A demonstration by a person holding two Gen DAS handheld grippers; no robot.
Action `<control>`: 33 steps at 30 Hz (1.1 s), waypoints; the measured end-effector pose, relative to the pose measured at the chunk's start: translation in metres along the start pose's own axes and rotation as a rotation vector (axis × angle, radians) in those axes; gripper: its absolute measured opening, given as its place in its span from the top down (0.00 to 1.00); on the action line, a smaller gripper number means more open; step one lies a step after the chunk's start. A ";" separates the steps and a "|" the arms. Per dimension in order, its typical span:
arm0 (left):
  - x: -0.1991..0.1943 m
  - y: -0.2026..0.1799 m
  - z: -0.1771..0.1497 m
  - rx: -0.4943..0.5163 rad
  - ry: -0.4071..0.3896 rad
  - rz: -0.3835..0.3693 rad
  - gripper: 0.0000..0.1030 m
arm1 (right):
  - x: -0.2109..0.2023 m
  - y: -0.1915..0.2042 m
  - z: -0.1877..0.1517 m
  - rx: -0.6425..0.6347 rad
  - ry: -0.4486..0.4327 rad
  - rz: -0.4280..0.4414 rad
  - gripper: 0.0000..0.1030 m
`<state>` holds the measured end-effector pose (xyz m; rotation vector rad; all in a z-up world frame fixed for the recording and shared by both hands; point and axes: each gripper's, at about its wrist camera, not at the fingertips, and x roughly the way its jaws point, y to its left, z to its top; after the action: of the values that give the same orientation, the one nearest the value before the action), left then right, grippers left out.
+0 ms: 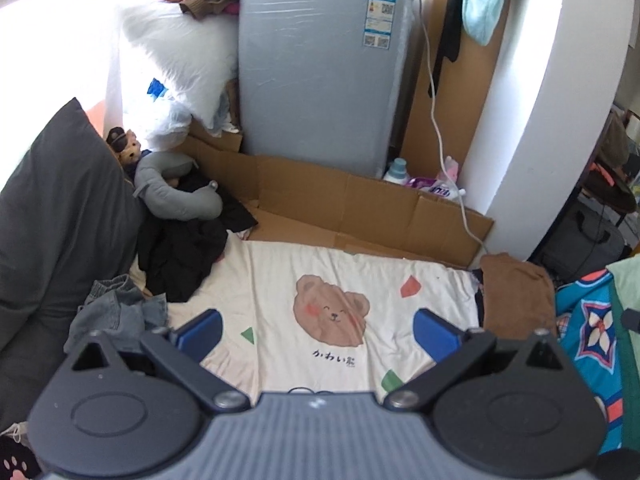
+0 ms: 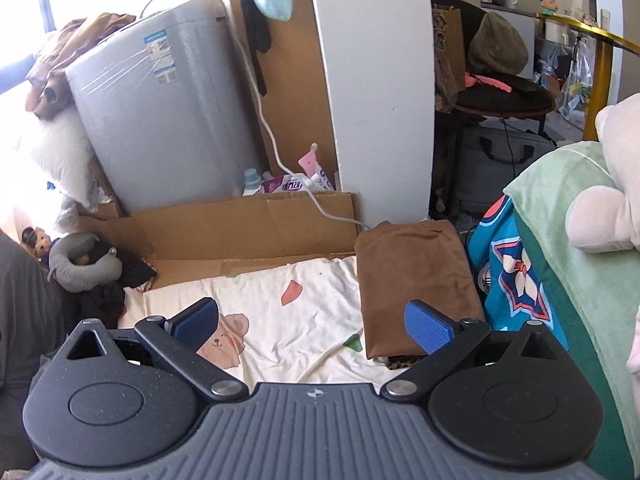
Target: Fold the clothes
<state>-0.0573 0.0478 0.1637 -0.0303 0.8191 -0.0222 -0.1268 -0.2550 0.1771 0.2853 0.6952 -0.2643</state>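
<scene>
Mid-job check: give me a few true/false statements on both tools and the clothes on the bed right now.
1. The left tool is shut on the cream bear-print sheet. False: it is open and holds nothing.
2. The right tool is open. True.
3. The folded brown cloth garment lies at the sheet's right edge. True.
4. The crumpled black clothing pile sits on top of the grey washing machine. False: it lies on the bed beside the grey neck pillow.
5. The blue denim garment is neatly folded. False: it is crumpled.
</scene>
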 end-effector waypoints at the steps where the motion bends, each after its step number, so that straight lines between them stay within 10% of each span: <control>1: 0.001 0.001 -0.004 -0.001 0.000 0.006 0.00 | 0.001 0.002 -0.003 -0.003 0.003 0.005 0.00; 33: 0.035 0.004 -0.098 -0.068 0.027 0.039 0.01 | 0.033 0.025 -0.097 -0.119 0.006 0.105 0.00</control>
<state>-0.1054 0.0486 0.0712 -0.0780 0.8468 0.0422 -0.1510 -0.2029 0.0885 0.2085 0.6970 -0.1211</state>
